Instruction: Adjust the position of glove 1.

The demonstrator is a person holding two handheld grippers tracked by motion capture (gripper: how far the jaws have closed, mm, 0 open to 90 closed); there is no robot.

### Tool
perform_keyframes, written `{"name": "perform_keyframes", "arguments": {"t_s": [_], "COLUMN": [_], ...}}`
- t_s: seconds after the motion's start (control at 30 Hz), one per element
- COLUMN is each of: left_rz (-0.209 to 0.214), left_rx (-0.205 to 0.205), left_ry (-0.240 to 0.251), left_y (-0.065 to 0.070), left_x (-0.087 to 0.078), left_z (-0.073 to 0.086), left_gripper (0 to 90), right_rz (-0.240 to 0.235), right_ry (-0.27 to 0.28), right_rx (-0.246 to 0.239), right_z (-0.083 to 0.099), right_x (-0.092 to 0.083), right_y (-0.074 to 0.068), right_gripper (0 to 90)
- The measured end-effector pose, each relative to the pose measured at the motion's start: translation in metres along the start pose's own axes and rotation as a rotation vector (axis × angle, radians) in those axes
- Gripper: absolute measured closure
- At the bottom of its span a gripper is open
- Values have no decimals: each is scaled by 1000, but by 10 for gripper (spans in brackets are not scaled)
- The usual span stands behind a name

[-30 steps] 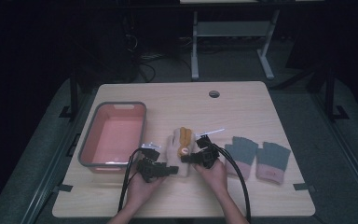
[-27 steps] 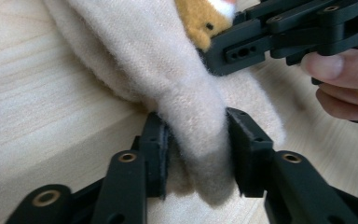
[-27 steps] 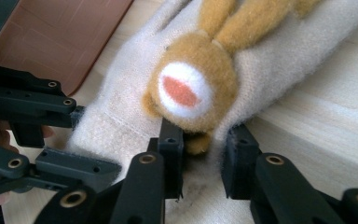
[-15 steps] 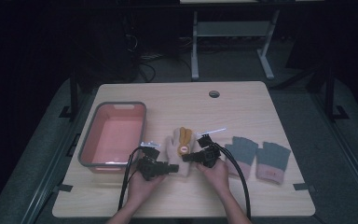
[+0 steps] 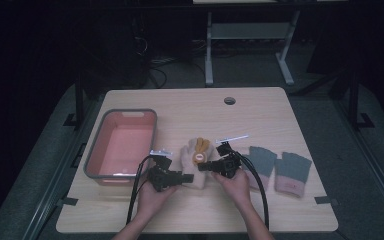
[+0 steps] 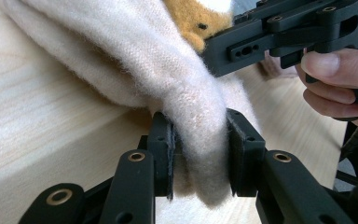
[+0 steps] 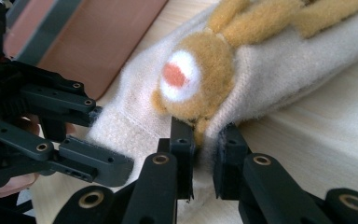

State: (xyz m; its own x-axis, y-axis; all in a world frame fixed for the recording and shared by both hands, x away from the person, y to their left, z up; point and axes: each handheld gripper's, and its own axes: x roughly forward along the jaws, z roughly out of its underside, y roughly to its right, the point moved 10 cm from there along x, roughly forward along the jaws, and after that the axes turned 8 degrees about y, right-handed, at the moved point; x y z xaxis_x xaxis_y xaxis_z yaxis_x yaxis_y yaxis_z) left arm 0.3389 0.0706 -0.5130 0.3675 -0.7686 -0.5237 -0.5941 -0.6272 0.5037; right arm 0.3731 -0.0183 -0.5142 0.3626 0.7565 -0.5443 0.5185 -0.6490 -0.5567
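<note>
A cream fuzzy glove (image 5: 194, 160) with an orange-brown animal patch (image 7: 193, 79) lies on the wooden table (image 5: 190, 110), just right of the tub. My left gripper (image 5: 186, 177) comes in from the left at the glove's near end. It is shut on a fold of the cream fabric (image 6: 200, 154), which bulges up between the pads. My right gripper (image 5: 203, 166) comes in from the right and is shut on the glove's edge (image 7: 204, 135) just below the patch. The two grippers' tips sit close together at the cuff end.
A pink tub with a grey rim (image 5: 130, 112) stands at the left of the table. Two grey-and-pink fingerless gloves (image 5: 262, 160) (image 5: 292, 172) lie to the right of my right hand. A cable hole (image 5: 229, 100) sits near the far edge.
Both hands have stayed at the glove's near end. The jaws have drawn in on the cream fabric, and the glove lies where it was.
</note>
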Motion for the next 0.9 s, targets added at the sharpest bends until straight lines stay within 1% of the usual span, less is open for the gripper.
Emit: {"name": "perform_keyframes", "arguments": {"t_s": [0.07,0.1,0.2,0.23,0.33,0.37,0.4,0.43,0.47,0.5,0.57,0.6,0.67,0.77,0.8,0.83,0.9], "left_rz": [8,9,13,15,22,24,26,31,39,42,40,43,44,47,49,48,53], "left_rx": [5,9,18,20,21,22,19,12,6,11,13,8,22,26,24,32,29], "left_ry": [5,6,9,8,18,21,26,29,36,34,36,39,39,38,38,40,45], "left_y": [3,4,6,7,10,10,11,11,11,11,11,12,13,14,14,14,13], "left_x": [-1,-2,-3,-4,-5,-6,-6,-7,-7,-8,-10,-10,-11,-12,-13,-13,-14], "left_z": [-3,-4,-7,-8,-11,-12,-13,-14,-15,-16,-18,-19,-23,-27,-27,-28,-29], "left_gripper": [665,665,665,665,664,664,664,664,664,664,664,664,664,664,664,664,664], "right_rz": [-5,-5,-5,-3,-6,-4,-7,-3,-6,-3,-2,-4,-11,-22,-21,-17,-9], "right_ry": [7,6,17,15,23,18,25,18,24,24,28,29,32,44,39,41,43], "right_rx": [0,8,-6,3,-13,-3,-15,-7,-16,-10,-27,-23,-16,-9,-5,-10,-18], "right_z": [-2,-3,-6,-6,-9,-10,-12,-12,-14,-16,-19,-19,-21,-24,-24,-26,-28], "right_x": [-3,-5,-9,-10,-13,-15,-15,-16,-17,-17,-19,-19,-21,-22,-23,-23,-24], "right_y": [-1,-3,-4,-5,-6,-8,-8,-9,-10,-11,-12,-14,-14,-13,-14,-14,-15], "right_gripper": [801,801,801,801,803,803,803,804,804,804,804,804,804,804,804,804,804]}}
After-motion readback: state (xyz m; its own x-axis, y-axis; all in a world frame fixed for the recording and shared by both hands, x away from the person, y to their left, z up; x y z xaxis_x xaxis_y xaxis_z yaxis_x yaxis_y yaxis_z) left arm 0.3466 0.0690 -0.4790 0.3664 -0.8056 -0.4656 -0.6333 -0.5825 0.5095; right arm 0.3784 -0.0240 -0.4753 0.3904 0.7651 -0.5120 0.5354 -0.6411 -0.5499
